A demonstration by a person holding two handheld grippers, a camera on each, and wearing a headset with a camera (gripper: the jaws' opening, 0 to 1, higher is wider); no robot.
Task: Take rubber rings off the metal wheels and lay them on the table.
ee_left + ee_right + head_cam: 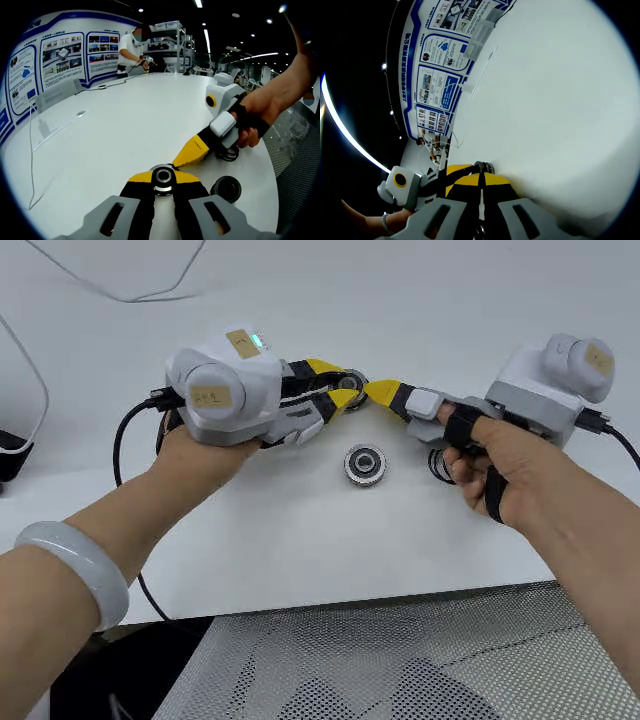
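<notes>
A metal wheel (350, 380) with a dark rubber ring on it is held above the white table (300, 540). My left gripper (343, 390) is shut on that wheel (163, 175), its yellow tips on either side of it. My right gripper (372, 390) comes in from the right with its jaws shut, and its tips (481, 176) touch the wheel's rim (483, 165). I cannot tell whether it pinches the ring. A second wheel (365, 463) lies flat on the table below them. Loose black rubber rings (438, 466) lie under my right hand.
A thin cable (120, 295) runs across the far table. A black cable (122, 435) trails from my left gripper, and a black object (10, 455) sits at the left edge. A mesh seat (400, 660) lies below the table's front edge. A person (131, 47) works at the far end.
</notes>
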